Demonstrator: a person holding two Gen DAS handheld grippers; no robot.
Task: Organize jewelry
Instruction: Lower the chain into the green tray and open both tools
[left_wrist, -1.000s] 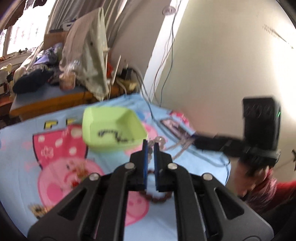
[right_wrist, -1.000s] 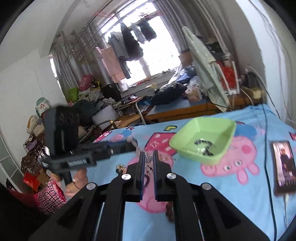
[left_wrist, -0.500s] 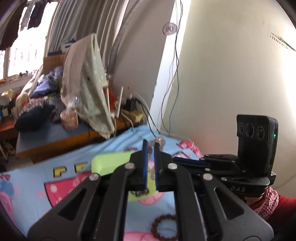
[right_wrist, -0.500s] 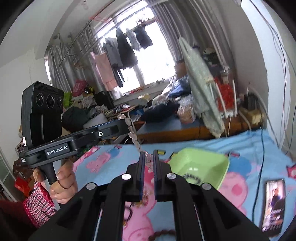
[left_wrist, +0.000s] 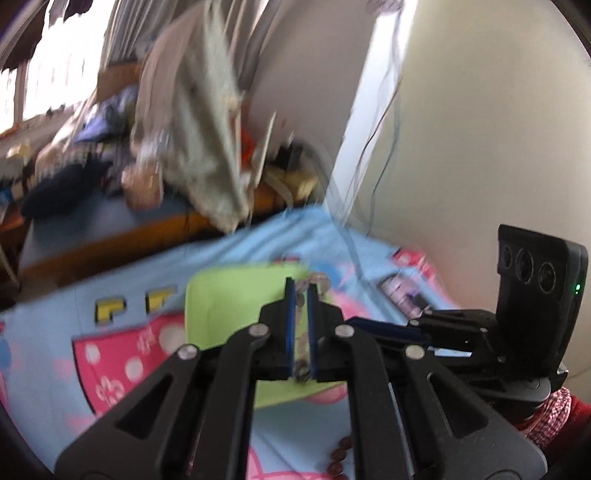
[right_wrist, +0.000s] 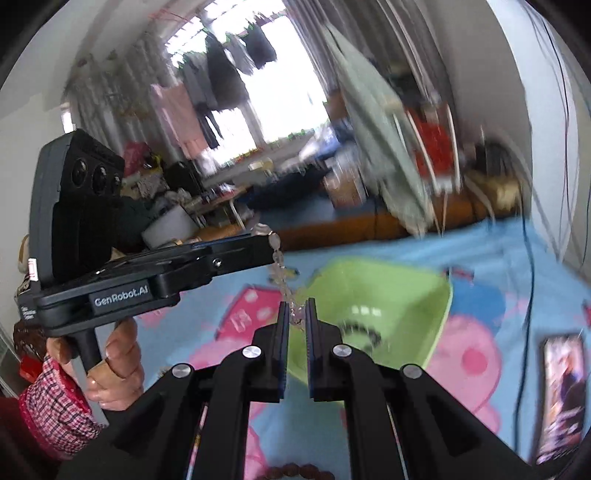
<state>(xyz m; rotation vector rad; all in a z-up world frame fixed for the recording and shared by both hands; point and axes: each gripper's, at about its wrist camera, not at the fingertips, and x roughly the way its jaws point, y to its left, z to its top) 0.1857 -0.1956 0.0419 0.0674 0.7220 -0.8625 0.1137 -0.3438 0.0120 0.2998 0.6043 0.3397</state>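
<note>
Two handheld grippers, one green tray, three pieces of jewelry and one phone are in view above a blue cartoon-print cloth (right_wrist: 498, 258). The left gripper (left_wrist: 301, 291) and the right gripper (right_wrist: 295, 310) are both clamped on the same clear bead bracelet (right_wrist: 279, 264), one at each end. The bracelet is a strand of glassy, see-through beads; seen from the right wrist, it hangs in a short slanting line from the tip of the left gripper down into the narrow slot between the right gripper's fingers. From the left wrist, a few beads show at and between that gripper's blue-lined fingers. The strand is held up in the air, just in front of the green tray (right_wrist: 436, 295), which sits on the cloth beyond both grippers. A dark beaded chain (right_wrist: 364, 332) lies inside the tray, blurred. A brown bead bracelet (right_wrist: 295, 472) rests on the cloth beneath the grippers. The phone (right_wrist: 561, 398) lies on the cloth at the right.
</note>
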